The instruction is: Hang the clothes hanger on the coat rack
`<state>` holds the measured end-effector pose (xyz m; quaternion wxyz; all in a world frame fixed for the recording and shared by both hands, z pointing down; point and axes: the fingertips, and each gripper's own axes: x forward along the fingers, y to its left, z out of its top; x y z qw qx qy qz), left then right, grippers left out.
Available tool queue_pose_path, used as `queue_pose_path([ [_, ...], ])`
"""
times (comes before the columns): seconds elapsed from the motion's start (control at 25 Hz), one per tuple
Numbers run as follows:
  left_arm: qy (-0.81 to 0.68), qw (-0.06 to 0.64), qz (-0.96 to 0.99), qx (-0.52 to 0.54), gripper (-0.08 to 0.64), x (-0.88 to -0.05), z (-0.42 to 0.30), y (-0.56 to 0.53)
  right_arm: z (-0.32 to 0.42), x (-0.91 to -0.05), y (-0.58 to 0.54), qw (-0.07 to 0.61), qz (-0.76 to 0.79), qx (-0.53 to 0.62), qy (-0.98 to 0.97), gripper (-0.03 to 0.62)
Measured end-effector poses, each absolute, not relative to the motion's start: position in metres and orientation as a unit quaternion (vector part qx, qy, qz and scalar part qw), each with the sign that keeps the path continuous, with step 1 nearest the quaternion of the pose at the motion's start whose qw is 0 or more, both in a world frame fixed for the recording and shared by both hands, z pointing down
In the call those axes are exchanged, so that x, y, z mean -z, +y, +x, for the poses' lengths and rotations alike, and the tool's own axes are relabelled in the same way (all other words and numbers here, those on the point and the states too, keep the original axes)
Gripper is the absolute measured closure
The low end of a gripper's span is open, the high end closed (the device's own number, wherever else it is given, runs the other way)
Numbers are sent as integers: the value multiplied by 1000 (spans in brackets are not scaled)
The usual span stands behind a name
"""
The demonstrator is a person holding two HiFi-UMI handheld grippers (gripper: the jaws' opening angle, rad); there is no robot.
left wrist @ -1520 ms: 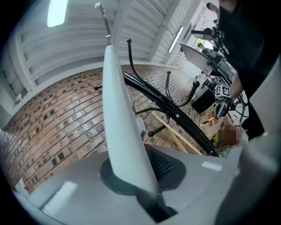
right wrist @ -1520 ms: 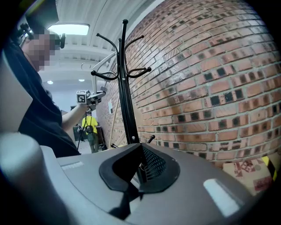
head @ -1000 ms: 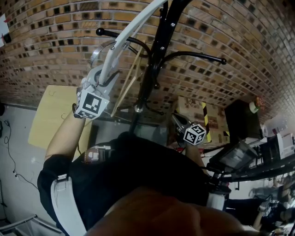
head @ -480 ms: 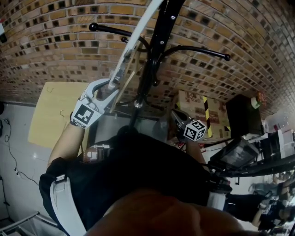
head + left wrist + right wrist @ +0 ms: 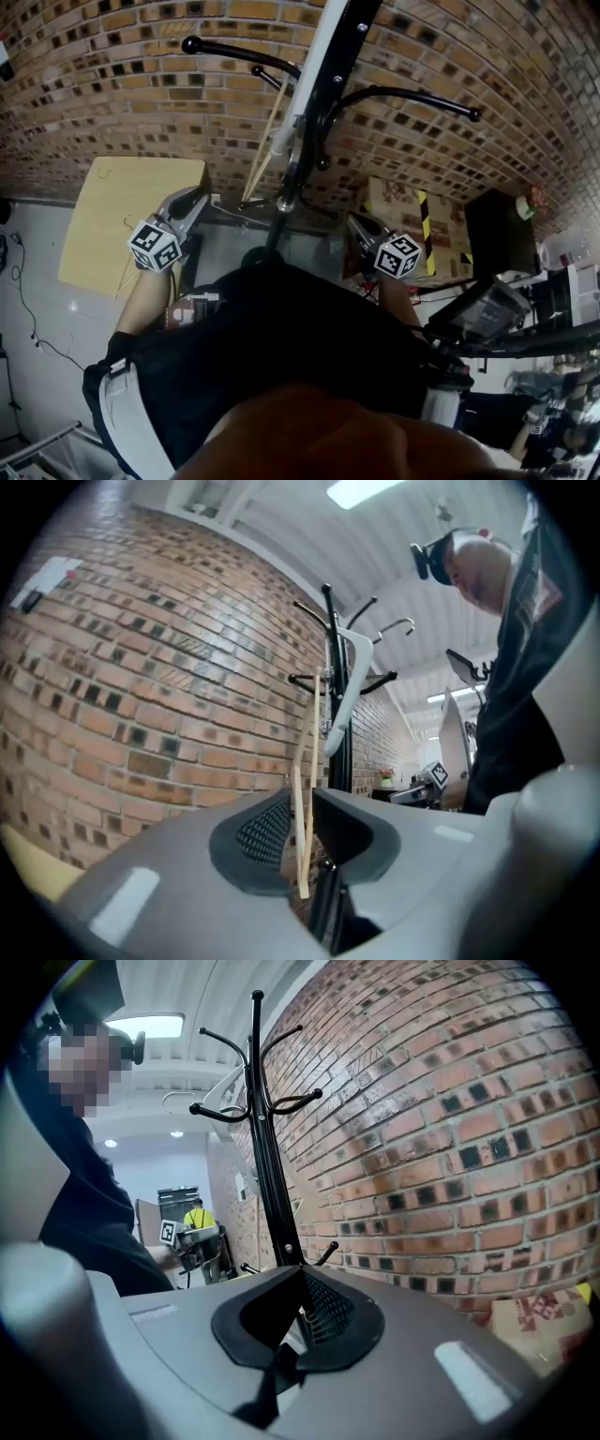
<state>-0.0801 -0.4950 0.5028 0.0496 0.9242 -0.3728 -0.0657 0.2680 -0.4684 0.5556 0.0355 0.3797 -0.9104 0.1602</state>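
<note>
The left gripper [image 5: 300,796] holds its jaws a narrow gap apart. They have just been closing and press on nothing, though the lower end of a thin wooden bar shows in the gap. The right gripper [image 5: 302,1271] has its jaws together and empty. In the head view, at 1 o'clock from the left gripper, the white plastic clothes hanger [image 5: 302,84] with that pale wooden bar hangs slanted along the pole of the black metal coat rack [image 5: 275,1176]. Behind it is the red brick wall [image 5: 112,94]. The top edge cuts off the hanger's hook, so I cannot tell which peg carries it.
</note>
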Motion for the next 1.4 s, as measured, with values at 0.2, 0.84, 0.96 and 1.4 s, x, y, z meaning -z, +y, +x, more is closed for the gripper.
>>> queue_pose_path([
  [0.2,-382,120,912,84,532,-529,-85,-502,250,-554,-471,19,361,-168,-917,578],
  [0.84,-336,190,920,72,558,-557,-50,-492,238,-545,-476,3,367,-181,-912,578],
  [0.96,-334,187,921,70,558,-554,-48,-492,240,-547,-476,14,373,-173,-912,580],
  [1.4,-329,183,924,68,558,-549,-44,-490,240,-551,-474,16,370,-175,-912,580],
])
